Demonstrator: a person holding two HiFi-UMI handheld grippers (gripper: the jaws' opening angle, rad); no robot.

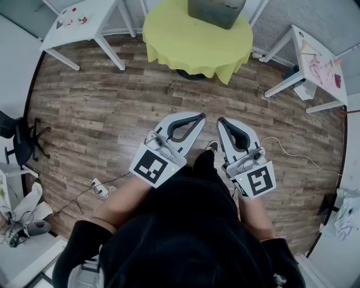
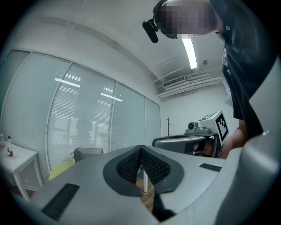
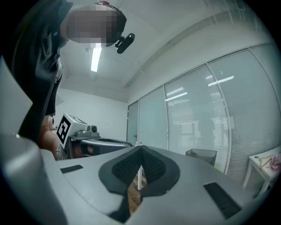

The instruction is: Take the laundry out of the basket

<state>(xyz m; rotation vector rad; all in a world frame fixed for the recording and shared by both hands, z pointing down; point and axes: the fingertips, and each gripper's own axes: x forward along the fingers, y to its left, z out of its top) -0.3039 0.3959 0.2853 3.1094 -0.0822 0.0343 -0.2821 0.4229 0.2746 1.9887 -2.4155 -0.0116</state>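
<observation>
Held level, side by side over the brown wood-plank floor (image 1: 101, 107): left hand-held gripper (image 1: 198, 118) and right hand-held gripper (image 1: 221, 121), each with jaws closed together and empty. The grey rectangular laundry basket (image 1: 216, 11) sits on the round yellow-clothed worktop (image 1: 169, 34), well apart; its contents cannot be seen.

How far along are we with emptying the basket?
Not started, by the look of it: the basket sits on the yellow table across the floor. In hand: nothing; the left tongs and right tongs are shut and empty. Left: walk up, reach in, empty it.
</observation>
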